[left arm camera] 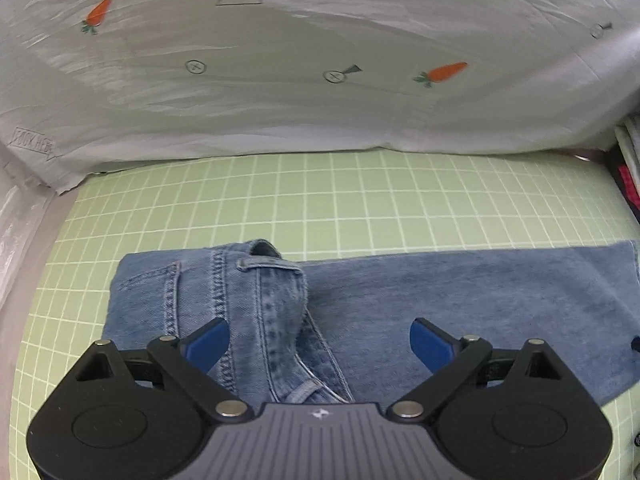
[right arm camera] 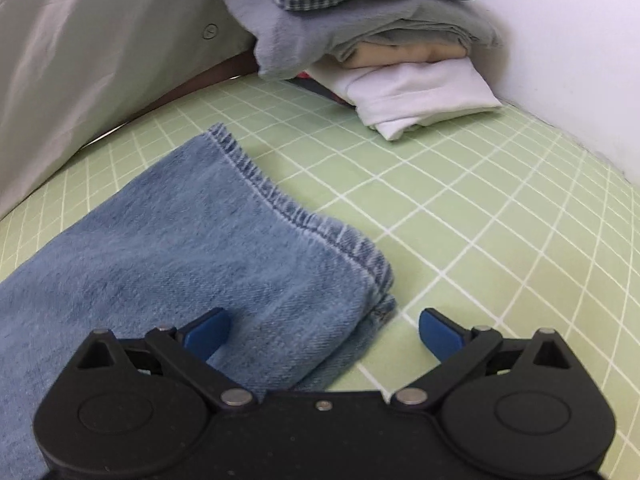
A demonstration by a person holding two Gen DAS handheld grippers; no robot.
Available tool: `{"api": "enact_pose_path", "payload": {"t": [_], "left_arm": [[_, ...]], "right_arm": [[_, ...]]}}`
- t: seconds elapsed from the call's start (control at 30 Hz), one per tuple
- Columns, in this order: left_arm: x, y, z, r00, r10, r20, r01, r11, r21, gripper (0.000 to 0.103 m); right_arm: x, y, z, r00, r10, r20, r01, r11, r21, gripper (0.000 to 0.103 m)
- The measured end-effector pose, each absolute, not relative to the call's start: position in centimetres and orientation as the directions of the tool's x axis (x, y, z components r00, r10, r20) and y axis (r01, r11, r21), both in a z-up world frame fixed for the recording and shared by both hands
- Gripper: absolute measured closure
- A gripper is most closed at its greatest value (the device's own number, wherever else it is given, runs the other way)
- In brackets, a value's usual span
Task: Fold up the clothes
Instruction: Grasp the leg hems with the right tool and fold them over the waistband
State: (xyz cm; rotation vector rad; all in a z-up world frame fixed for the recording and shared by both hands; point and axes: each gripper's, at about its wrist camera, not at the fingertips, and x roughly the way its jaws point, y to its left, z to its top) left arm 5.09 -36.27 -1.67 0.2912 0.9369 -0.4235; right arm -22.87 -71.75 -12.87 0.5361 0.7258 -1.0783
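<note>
Denim jeans [left arm camera: 360, 304] lie under both wide-spread hand-held grippers.

**Black linkages, blue pads**

The left hand-held gripper [left arm camera: 319, 345] has a ribbed grey body bearing a small white emblem, black jointed linkage arms with silver pivot pins, round black end housings, and blue finger pads [left arm camera: 208, 344]. The right hand-held gripper [right arm camera: 324, 334] matches it, though its body is black with one central silver screw.

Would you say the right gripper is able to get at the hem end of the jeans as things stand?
Probably yes. The right gripper is open just above the jeans' hem corner, with only bare green mat beside it; the folded pile sits well behind.
</note>
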Motion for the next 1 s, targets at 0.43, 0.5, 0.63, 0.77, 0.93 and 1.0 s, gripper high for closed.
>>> {"api": "enact_pose_path", "payload": {"t": [0.43, 0.5, 0.63, 0.77, 0.93, 1.0], "left_arm": [[4.4, -29.4, -1.5, 0.542, -0.193, -0.818, 0.302, 0.953, -0.025, 0.006], [4.9, -27.3, -1.2, 0.547, -0.202, -0.812, 0.254, 0.965, -0.069, 0.006], [5.5, -24.2, -1.2, 0.567, -0.193, -0.801, 0.208, 0.974, -0.087, 0.006], [6.0, -21.2, -1.9, 0.566, -0.2, -0.8, 0.181, 0.977, -0.116, 0.006], [6.1, -18.4, -3.4, 0.546, -0.201, -0.814, 0.157, 0.978, -0.137, 0.006], [6.1, -17.8, -3.8, 0.536, -0.208, -0.818, 0.154, 0.977, -0.147, 0.006]], "right_arm": [[-19.6, -70.5, -8.4, 0.435, -0.557, -0.708, 0.817, 0.575, 0.049, 0.088], [-17.9, -68.9, -6.4, 0.478, -0.56, -0.676, 0.784, 0.619, 0.042, 0.088], [-14.4, -65.2, -2.4, 0.57, -0.549, -0.611, 0.706, 0.708, 0.023, 0.088], [-9.3, -58.0, -0.1, 0.681, -0.485, -0.549, 0.558, 0.829, -0.042, 0.088], [-4.1, -47.6, -4.1, 0.712, -0.317, -0.627, 0.326, 0.94, -0.105, 0.088], [-2.6, -45.0, -8.6, 0.618, -0.249, -0.746, 0.273, 0.958, -0.094, 0.087]]}}
